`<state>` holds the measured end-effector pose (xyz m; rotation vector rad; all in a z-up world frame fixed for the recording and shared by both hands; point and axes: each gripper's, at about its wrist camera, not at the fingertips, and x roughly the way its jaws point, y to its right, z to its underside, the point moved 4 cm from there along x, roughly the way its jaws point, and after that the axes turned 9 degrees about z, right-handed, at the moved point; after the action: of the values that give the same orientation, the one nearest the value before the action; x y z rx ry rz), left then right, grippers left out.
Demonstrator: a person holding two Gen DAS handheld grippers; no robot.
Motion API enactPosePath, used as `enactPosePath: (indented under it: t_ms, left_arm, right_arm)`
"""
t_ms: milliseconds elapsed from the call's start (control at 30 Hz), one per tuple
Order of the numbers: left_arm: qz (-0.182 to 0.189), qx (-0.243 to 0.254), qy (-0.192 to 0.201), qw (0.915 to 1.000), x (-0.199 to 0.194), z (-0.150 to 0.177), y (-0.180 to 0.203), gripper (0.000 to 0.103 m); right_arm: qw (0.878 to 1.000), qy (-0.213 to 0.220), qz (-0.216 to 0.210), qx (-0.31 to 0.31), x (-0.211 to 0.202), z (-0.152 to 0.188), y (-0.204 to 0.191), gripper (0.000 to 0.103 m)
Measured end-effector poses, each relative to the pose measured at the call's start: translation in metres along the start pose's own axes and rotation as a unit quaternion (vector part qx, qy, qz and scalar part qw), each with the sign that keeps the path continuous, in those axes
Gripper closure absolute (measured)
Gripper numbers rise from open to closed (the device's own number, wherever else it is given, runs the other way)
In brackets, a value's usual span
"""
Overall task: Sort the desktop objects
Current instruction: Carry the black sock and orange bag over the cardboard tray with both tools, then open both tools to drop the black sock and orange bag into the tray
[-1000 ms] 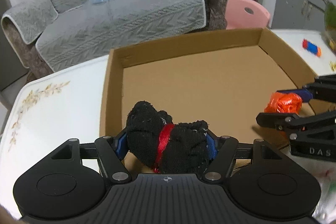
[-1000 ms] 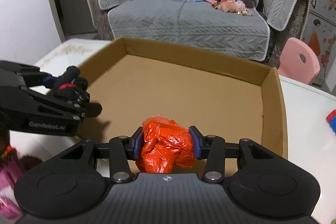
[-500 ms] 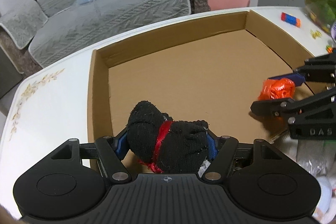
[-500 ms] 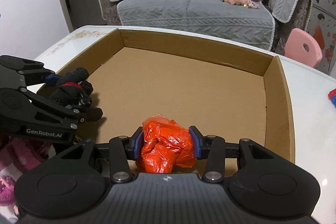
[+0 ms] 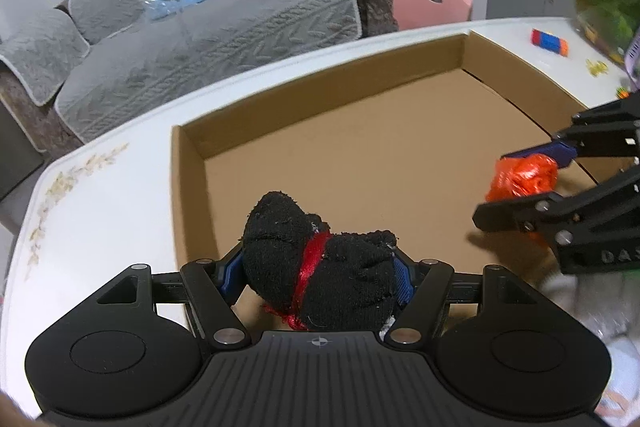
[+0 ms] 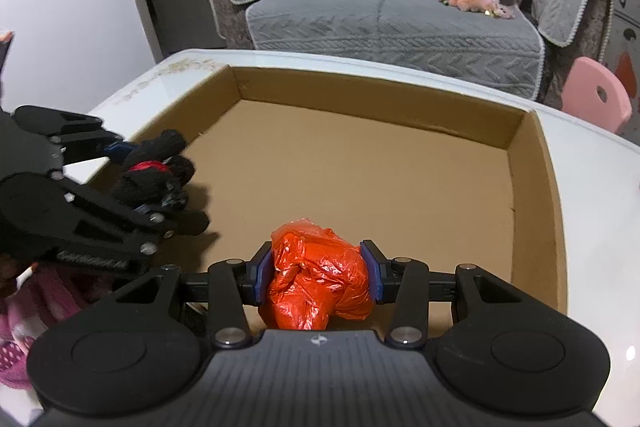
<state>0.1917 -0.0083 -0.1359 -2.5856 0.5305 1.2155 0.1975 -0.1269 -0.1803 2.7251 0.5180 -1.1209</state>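
Observation:
My left gripper (image 5: 318, 277) is shut on a black sock bundle tied with red string (image 5: 320, 263). It holds the bundle over the near left corner of a shallow, empty cardboard box (image 5: 188, 187). My right gripper (image 6: 318, 277) is shut on a crumpled orange plastic bag (image 6: 316, 281), held over the box's near edge (image 6: 560, 267). Each gripper shows in the other's view: the right one with the orange bag (image 5: 524, 179), the left one with the sock bundle (image 6: 156, 171).
The box sits on a white table (image 5: 100, 211). A red-and-blue toy (image 5: 549, 42) and a clear container of green things (image 5: 608, 3) are at the far right. Pink fabric (image 6: 24, 311) lies at the near left. A grey sofa (image 6: 392, 23) stands behind.
Both grippers have drawn back and risen a little, so more of the box and table shows. Each keeps its hold on its object.

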Motion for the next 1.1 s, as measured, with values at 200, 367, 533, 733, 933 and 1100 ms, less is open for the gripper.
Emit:
enactPosePath:
  t_ms: [200,367,533,733,933,1100]
  left_arm:
    - [-0.002,-0.02,0.016,0.9997,0.008,-0.012,-0.022,0.03]
    - [-0.007,-0.019,0.023,0.9995,0.014,-0.011,-0.028,0.03]
    - [-0.005,-0.024,0.03,0.9993,0.017,-0.012,-0.034,0.03]
    - [-0.005,-0.014,0.033,0.9993,0.018,-0.011,-0.032,0.03]
    - [-0.003,-0.005,0.024,0.9997,0.024,-0.009,-0.027,0.029]
    - [-0.006,0.0,0.014,0.9999,0.024,-0.006,-0.024,0.02]
  right_arm:
    - [0.999,0.012,-0.033,0.006,0.008,-0.018,-0.003,0.062]
    - [0.999,0.01,-0.046,-0.009,0.016,-0.023,-0.013,0.062]
    - [0.999,0.001,-0.04,-0.028,0.027,-0.026,-0.024,0.062]
    - [0.999,-0.007,-0.041,-0.027,0.032,-0.024,-0.022,0.062]
    - [0.999,-0.009,-0.041,-0.018,0.032,-0.024,-0.015,0.061]
    - [0.999,-0.005,-0.035,-0.019,0.03,-0.025,-0.015,0.047]
